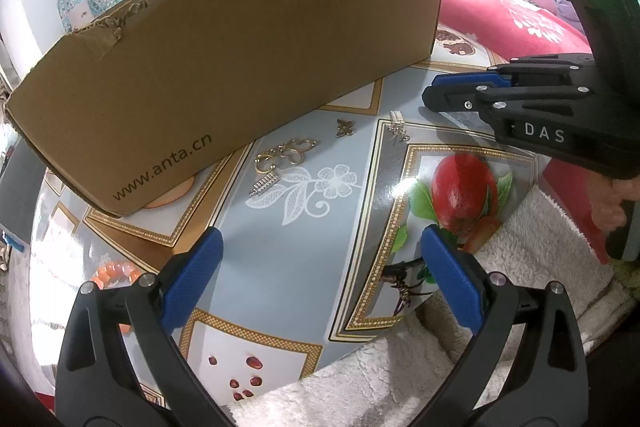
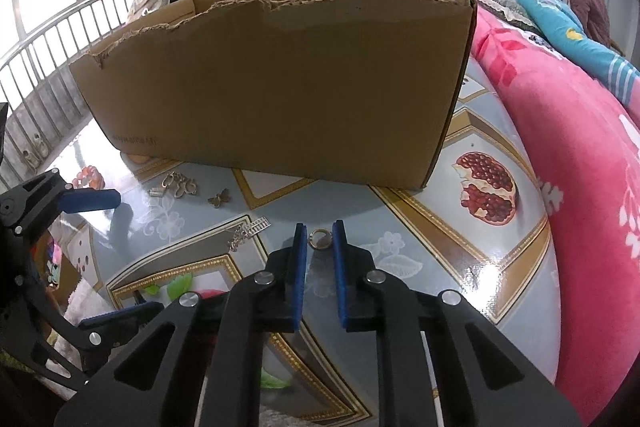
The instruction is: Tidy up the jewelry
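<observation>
So, status:
right gripper (image 2: 320,239): narrowed onto a ring (image 2: 319,238) on the table (image 2: 500,267)
left gripper (image 1: 320,255): wide, empty
left: gold pendants (image 1: 286,155), butterfly charm (image 1: 344,127), crystal earrings (image 1: 398,129), bead bracelet (image 1: 116,273)
cardboard box (image 2: 276,83): contents unseen

Desk (image 1: 320,247) under a glossy fruit-and-flower print cover, with jewelry lying loose before a box.

A torn cardboard box (image 2: 280,87) stands at the back of it; in front lie a cluster of gold pieces (image 1: 286,153), a small gold butterfly charm (image 1: 344,128), two rhinestone bar earrings — one (image 1: 264,185) near the cluster, one (image 1: 397,127) further right — a ring (image 2: 320,239), and an orange bead bracelet (image 1: 116,273) near the left edge.
</observation>
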The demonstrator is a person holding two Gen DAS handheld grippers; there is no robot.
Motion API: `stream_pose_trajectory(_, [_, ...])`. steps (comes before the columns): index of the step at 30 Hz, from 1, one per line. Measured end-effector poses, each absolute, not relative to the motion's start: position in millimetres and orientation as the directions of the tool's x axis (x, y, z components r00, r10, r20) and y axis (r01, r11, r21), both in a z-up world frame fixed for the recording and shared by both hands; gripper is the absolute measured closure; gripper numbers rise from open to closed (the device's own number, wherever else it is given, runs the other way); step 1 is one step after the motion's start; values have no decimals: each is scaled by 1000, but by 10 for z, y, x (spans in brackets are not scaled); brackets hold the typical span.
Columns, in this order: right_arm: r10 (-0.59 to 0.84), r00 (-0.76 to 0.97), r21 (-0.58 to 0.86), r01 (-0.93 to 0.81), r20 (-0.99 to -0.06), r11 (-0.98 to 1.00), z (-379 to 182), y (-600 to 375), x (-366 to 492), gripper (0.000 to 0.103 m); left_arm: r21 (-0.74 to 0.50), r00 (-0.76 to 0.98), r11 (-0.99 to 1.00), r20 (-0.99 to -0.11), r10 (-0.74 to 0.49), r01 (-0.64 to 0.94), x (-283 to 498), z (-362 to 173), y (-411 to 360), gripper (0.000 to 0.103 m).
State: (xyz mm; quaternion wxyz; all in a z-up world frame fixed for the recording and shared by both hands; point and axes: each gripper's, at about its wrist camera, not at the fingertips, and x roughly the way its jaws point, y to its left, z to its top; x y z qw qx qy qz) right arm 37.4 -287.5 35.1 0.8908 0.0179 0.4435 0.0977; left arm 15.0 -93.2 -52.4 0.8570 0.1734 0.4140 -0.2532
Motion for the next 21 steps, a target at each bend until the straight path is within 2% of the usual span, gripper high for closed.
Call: stream_pose_trajectory(21, [242,596,186,-155,-765,970,386,-3031,366,93,68,526,820,-796,-299,568,212,-450,-897,8])
